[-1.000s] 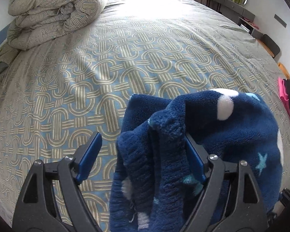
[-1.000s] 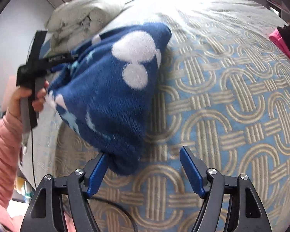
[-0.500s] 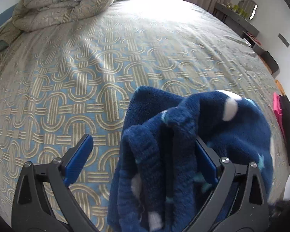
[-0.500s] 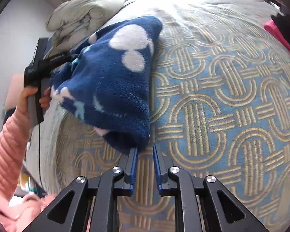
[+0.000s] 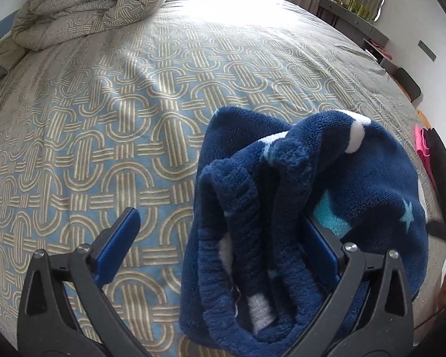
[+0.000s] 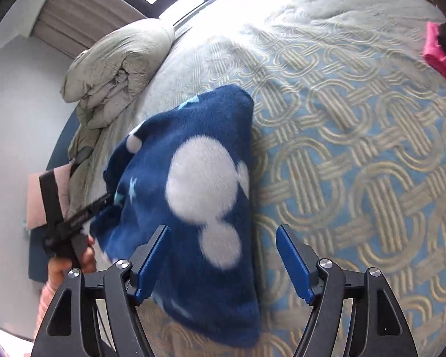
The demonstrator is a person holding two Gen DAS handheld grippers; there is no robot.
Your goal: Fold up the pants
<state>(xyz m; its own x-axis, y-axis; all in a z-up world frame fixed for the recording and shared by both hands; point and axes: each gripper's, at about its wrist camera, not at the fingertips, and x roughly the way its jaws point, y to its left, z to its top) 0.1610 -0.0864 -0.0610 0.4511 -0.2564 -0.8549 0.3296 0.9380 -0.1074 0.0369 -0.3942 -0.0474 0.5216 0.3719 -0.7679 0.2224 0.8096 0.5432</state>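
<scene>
We find the pants (image 5: 297, 208), dark blue fleece with white blobs and pale stars, bunched in a thick folded bundle on the patterned bed cover (image 5: 119, 119). In the left wrist view the bundle fills the right half of the gap of the left gripper (image 5: 223, 238); its jaws stand wide, the right one hidden under fleece, the left one bare, so nothing looks pinched. The right gripper (image 6: 223, 258) has its jaws wide apart, the lower end of the bundle lying between them, not clamped. Our judgement: the fold is nearly made and wants settling. To do it well, we would lower the bundle flat, keep edges stacked, and withdraw without snagging the pile. Far ahead of the left gripper lies a rolled duvet (image 5: 83, 6); to its right, pink cloth (image 5: 422, 145).
</scene>
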